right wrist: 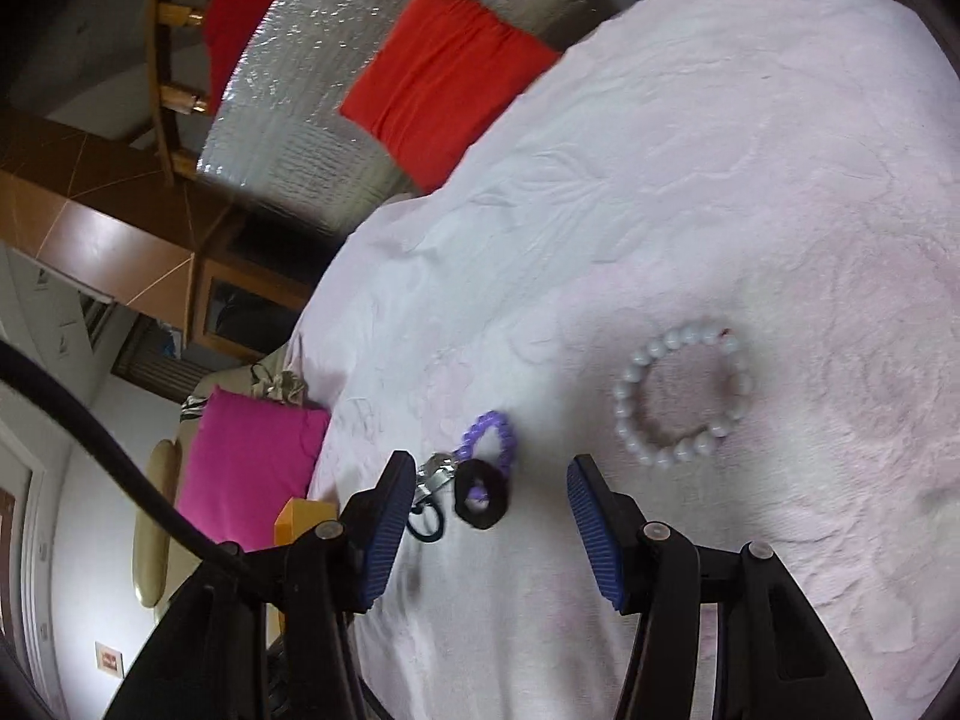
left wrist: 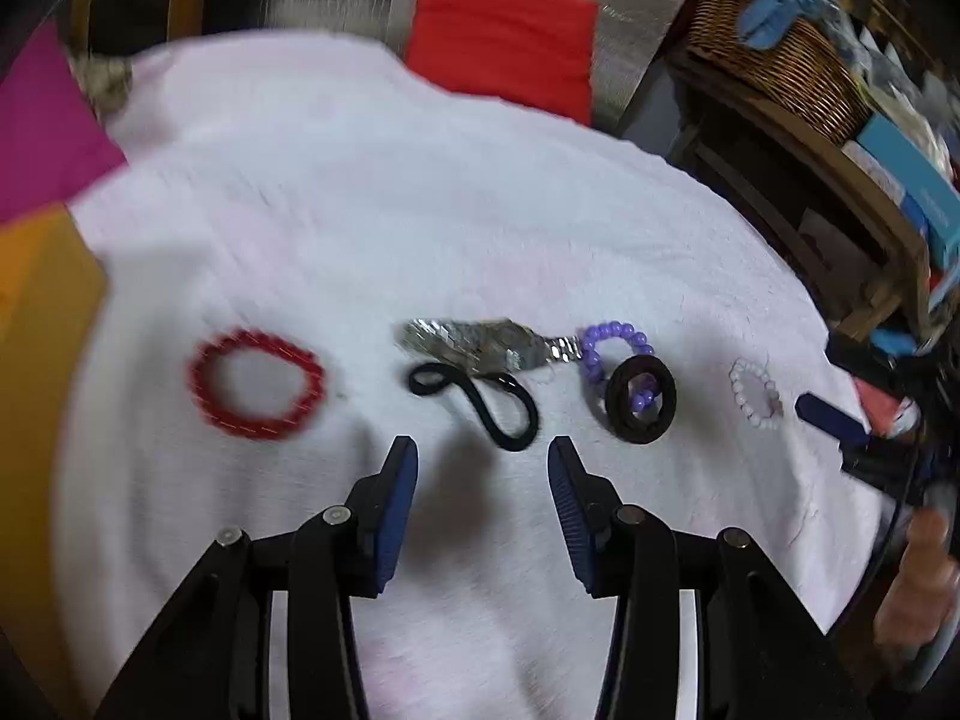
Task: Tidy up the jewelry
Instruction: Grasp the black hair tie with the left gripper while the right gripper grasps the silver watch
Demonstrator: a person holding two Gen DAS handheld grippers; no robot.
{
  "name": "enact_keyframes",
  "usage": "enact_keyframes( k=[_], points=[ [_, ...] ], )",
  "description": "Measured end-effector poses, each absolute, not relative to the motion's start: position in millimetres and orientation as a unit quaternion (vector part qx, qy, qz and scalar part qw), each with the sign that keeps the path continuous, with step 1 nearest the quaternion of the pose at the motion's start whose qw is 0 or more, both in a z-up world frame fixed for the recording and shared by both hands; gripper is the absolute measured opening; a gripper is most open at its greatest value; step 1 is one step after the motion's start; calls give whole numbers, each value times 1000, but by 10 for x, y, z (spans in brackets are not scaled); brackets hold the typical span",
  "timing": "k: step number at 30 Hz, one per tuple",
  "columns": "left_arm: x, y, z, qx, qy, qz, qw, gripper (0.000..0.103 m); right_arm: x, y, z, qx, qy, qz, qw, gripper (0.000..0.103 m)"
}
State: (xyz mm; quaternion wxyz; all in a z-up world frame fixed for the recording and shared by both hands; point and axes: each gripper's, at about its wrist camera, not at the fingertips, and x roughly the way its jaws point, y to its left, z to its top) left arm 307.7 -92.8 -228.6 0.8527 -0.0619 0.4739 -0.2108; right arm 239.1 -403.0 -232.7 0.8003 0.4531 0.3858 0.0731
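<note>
Pink cloth: a soft, embossed pale pink cover [left wrist: 480, 210] spreads over a rounded surface and bears all the jewelry.
Row of pieces: from the left wrist view, a red bead bracelet [left wrist: 257, 383], a thin black cord loop [left wrist: 480, 405] touching a silver link band [left wrist: 480, 343], a purple bead bracelet [left wrist: 606, 339] partly under a thick black ring band [left wrist: 640, 399], then a pale bead bracelet [left wrist: 755, 392].
Left gripper [left wrist: 483, 462]: jaws apart, holding nothing, hovering just short of the cord loop.
Right gripper [right wrist: 492, 483]: jaws apart and empty, near the black ring band [right wrist: 482, 501], with the pale bead bracelet [right wrist: 684, 396] just beside its right finger.
Handling: everything looks light. Beads are hard and likely slick, on stretchy string, so a pinch across one side of a loop should serve. Cord and ring band are soft and will flop. The silver band seems to be a watch strap, though blur leaves that unsure; take it across its width.
Tangles: lifting the ring band may drag the purple beads; the cord may pull the silver band.
Room: wide bare cloth lies beyond the row.
Edges: the cloth falls away near the pale bracelet, where a wicker basket [left wrist: 780, 60] crowds in; cushions [left wrist: 504, 36] border the far side.
</note>
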Motion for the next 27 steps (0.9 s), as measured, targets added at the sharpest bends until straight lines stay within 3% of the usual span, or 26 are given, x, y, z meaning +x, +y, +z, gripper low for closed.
enact_keyframes(
  k=[8,10,11,12,27],
  points=[
    [3232,-1012,-2385,-98,487,-203,844,46,2412,-4056,-2392,449,387,87,801,57],
    [3243,-991,-2403,-98,483,-202,847,31,2443,-4003,-2397,447,386,92,801,57],
    [3287,-1003,-2425,-99,485,-202,845,13,2455,-3965,-2395,447,385,95,801,57],
    [3315,-997,-2454,-101,492,-200,842,9,2467,-3936,-2395,448,385,99,801,57],
    [3014,-383,-2228,-87,486,-204,845,5,2879,-2984,-2602,515,408,180,732,57]
  ],
)
